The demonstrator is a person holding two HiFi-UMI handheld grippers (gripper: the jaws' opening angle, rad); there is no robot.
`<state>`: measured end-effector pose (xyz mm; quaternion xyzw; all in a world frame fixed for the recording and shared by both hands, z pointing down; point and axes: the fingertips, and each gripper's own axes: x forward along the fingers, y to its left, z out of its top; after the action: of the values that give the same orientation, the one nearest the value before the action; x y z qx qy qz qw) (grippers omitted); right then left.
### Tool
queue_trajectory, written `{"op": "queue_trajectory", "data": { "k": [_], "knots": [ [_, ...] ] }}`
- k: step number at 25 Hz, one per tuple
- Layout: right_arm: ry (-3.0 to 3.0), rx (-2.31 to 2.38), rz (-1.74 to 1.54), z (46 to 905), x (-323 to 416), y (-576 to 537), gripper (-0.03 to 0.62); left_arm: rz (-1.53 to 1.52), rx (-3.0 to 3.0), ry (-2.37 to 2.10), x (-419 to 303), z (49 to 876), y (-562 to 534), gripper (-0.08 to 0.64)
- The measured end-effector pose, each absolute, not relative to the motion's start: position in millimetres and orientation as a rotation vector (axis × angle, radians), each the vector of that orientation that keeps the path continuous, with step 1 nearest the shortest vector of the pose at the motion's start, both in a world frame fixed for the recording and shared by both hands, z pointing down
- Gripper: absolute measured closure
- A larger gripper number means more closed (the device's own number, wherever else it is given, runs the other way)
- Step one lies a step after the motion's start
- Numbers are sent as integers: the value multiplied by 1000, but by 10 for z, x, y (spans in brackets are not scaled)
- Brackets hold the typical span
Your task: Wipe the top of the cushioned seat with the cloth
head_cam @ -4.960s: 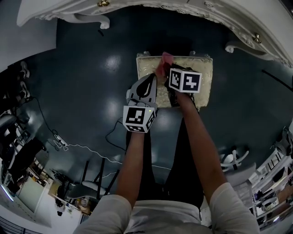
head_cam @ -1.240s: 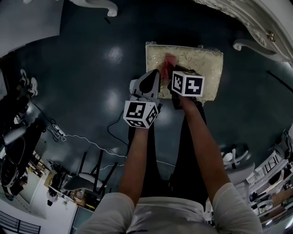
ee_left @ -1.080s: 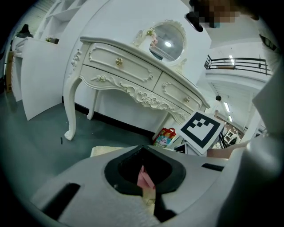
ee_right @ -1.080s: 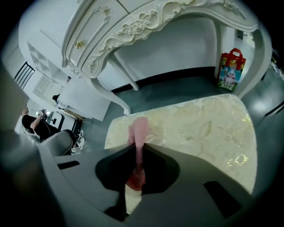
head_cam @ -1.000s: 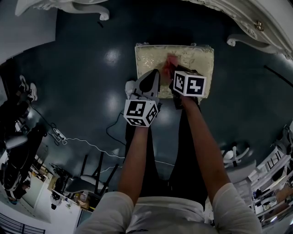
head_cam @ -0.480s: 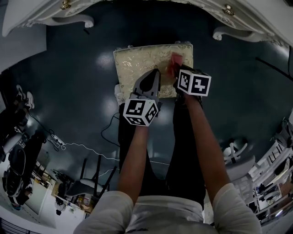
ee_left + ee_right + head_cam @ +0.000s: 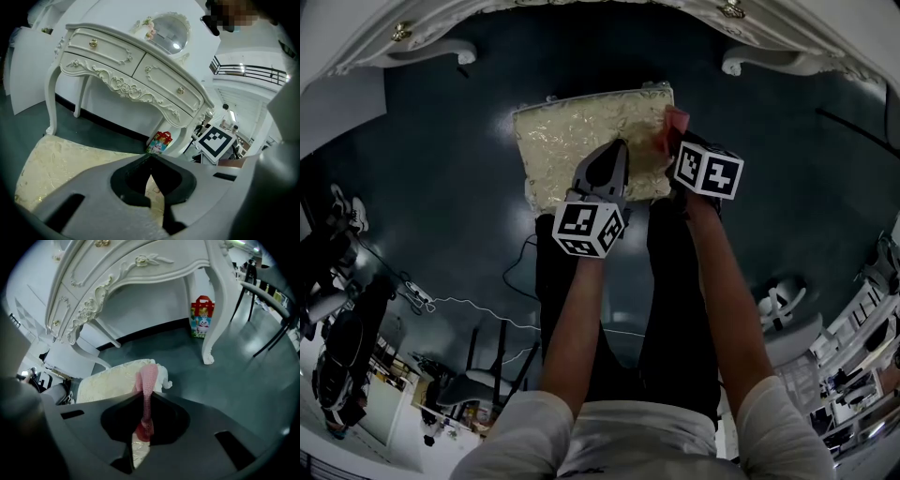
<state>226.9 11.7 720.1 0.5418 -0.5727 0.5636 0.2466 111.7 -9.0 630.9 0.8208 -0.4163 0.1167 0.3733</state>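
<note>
The cushioned seat [image 7: 581, 141] is a cream, gold-patterned stool top on the dark floor; it also shows in the left gripper view [image 7: 70, 161] and the right gripper view [image 7: 110, 380]. My right gripper [image 7: 145, 397] is shut on the pink cloth [image 7: 146, 385], which lies at the seat's right edge [image 7: 673, 127]. My left gripper [image 7: 150, 161] is shut with nothing in it and hovers over the seat's near edge [image 7: 602, 173].
An ornate white dressing table [image 7: 581, 19] stands just beyond the seat, its curved legs [image 7: 213, 319] on either side. A colourful gift bag [image 7: 201, 317] sits under it. Cables [image 7: 469, 300] and a dark chair frame [image 7: 492, 361] lie behind me on the floor.
The right gripper has carried the pink cloth from the seat's middle to its right edge. The view has shifted, so the seat now lies further left. The left gripper stays shut above the near edge.
</note>
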Motion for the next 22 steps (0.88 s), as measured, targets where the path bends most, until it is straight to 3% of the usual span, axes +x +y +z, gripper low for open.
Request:
{"op": "queue_trajectory", "data": {
  "k": [14, 22],
  "knots": [
    [-1481, 1600, 1594, 7169, 2421, 68, 565, 269, 2084, -1114, 719, 6212, -192, 548],
    [-1722, 1383, 1586, 6835, 871, -59, 565, 280, 2062, -1211, -269, 6146, -171, 548]
  ]
}}
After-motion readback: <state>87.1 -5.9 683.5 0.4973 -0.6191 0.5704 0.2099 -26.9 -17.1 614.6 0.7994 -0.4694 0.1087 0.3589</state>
